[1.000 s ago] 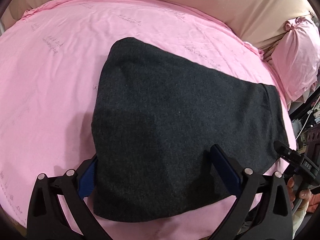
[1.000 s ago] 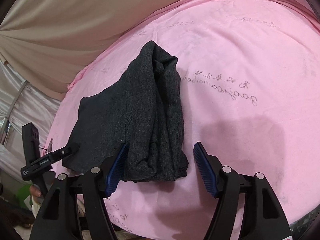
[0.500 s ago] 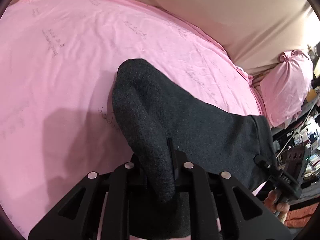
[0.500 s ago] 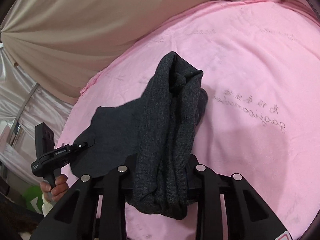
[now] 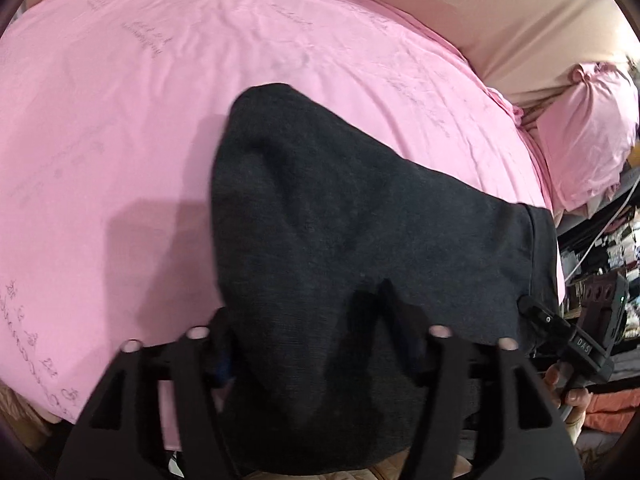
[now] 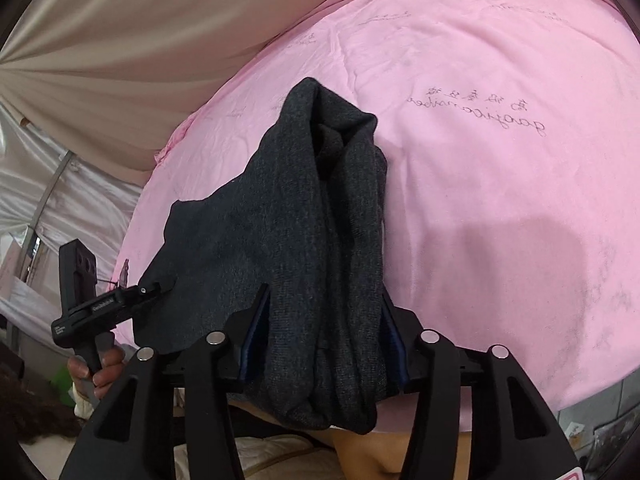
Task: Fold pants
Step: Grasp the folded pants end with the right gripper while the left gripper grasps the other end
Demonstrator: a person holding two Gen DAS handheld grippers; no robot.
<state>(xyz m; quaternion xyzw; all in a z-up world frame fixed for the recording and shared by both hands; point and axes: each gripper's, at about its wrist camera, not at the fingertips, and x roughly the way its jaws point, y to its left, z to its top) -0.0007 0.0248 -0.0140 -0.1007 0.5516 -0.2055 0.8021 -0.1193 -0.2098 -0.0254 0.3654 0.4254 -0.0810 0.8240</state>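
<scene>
**A:** What changed just now on your side?

**B:** A second ago the dark grey knitted pants (image 5: 360, 216) lay flat on the pink printed bedsheet (image 5: 120, 100), and both my tools stood wide over their near edge. Half a second ago I had both clamped on that edge, cloth bunched up between the pads. Now both sets of jaws are opening again. My left gripper (image 5: 320, 344) is fairly wide, with the near fold of the pants still lying between its fingers; the picture is blurred, so I cannot tell whether a pad still touches cloth.

**A:** And the right?

**B:** My right gripper (image 6: 324, 340) is about half open. The thick rolled end of the pants (image 6: 320, 220) sits between its blue pads (image 6: 256, 332) and hangs past them toward me. It looks loose, not pinched.

**A:** Where are the pants against the sheet?

**B:** At the sheet's near edge, humped up rather than flat, with the far end resting further in on the sheet and the near end drooping over its edge.

**A:** Meaning for the fold?

**B:** My guess is that I pulled the bundle toward me and am letting go. The fold looks partly made and lumpy, and it probably needs smoothing.
</scene>
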